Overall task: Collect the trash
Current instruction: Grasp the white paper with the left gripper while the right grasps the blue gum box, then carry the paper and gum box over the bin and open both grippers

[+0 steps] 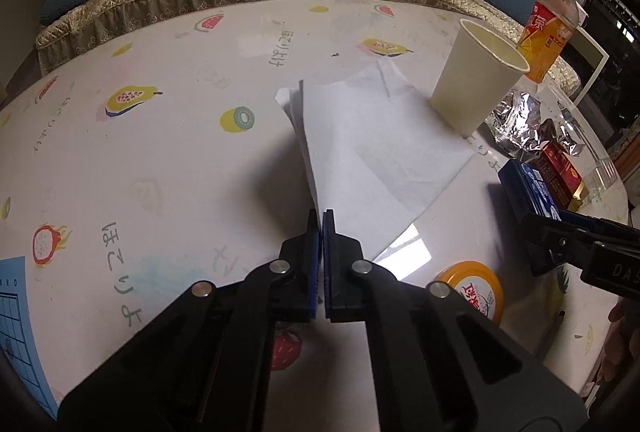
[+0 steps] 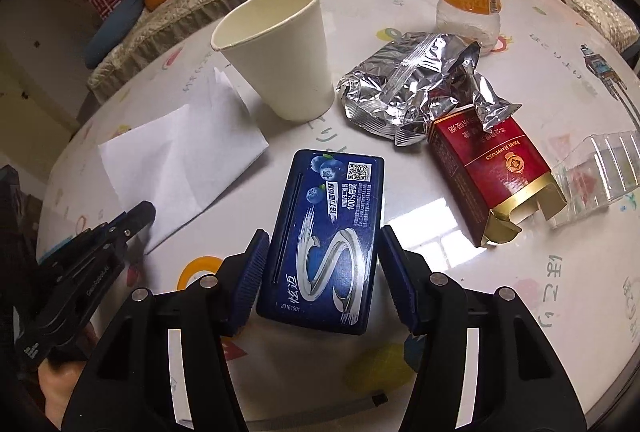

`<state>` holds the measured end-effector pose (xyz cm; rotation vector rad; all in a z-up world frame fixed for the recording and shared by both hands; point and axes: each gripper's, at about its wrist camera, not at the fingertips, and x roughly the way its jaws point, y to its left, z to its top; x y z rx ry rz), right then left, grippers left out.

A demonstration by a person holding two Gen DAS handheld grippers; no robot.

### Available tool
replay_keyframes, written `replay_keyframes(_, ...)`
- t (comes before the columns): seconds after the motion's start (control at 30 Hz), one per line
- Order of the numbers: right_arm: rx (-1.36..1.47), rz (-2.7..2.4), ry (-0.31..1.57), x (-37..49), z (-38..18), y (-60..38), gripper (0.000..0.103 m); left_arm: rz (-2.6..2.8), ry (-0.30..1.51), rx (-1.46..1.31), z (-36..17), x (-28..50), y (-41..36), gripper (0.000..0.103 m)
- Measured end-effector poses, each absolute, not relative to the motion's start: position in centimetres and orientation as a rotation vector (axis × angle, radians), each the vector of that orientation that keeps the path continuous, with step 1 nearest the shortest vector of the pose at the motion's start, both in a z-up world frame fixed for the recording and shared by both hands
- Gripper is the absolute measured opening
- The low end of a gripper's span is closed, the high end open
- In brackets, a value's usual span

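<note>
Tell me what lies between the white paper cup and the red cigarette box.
The crumpled silver foil wrapper lies between the white paper cup and the red cigarette box, shown clearly in the right wrist view.

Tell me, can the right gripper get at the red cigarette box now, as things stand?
Probably not yet. The right gripper is closed on the blue gum box, so its jaws are occupied. The red cigarette box lies close by to its right on the table, with nothing between them.
</note>
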<state>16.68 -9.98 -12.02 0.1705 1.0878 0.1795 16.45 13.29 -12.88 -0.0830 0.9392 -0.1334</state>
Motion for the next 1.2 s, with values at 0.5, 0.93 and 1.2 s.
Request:
replay_keyframes(0.5,0.184,0.266,1.007,12.4,-7.6,-12.4,0.056,-0.146,0.853,-0.090,-7.1,12.2,13.5,0.000)
replay_keyframes(0.93,0.216,0.252,0.892,3.4,-1.1,-20.2,0.056,-0.245,0.784,0.044,-1.5,4.9,6.0,0.000)
replay_keyframes(1.2,0.282,0.143,0.862,-3.9,-0.6,-29.8,0.056,-0.415,0.755,0.128,0.3,-0.4,-4.0,0.000)
